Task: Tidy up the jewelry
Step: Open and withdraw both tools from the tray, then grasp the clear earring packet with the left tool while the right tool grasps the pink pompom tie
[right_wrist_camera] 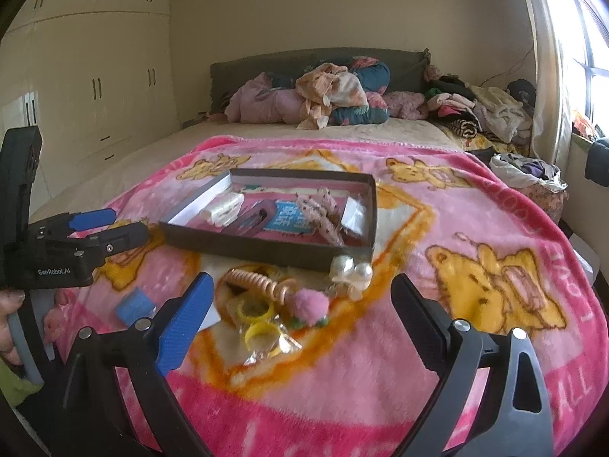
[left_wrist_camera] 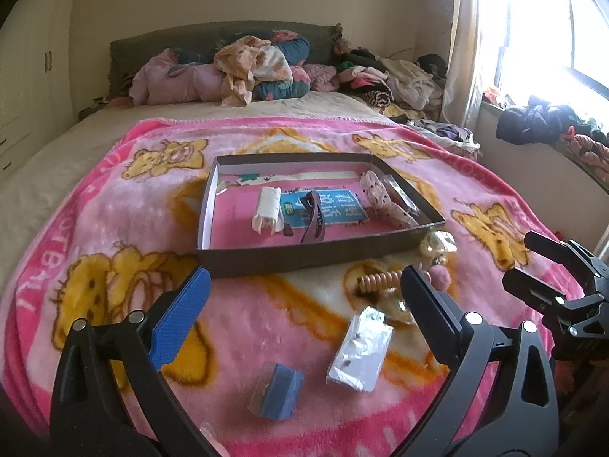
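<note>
A home bedroom. Bed [right_wrist_camera: 266, 141] w/ pink cartoon blanket [right_wrist_camera: 456, 221], clothes piled at headboard [right_wrist_camera: 316, 59]; built-in wardrobes [right_wrist_camera: 95, 76], curtained window [left_wrist_camera: 533, 38].

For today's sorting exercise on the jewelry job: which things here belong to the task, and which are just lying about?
Belongs to the job:
- shallow box
- coil hair tie
- pearl clip
- pink pompom
- yellow rings
- clear packet
- blue block

Lying about:
- clothes pile
- pink blanket
- wardrobe
</note>
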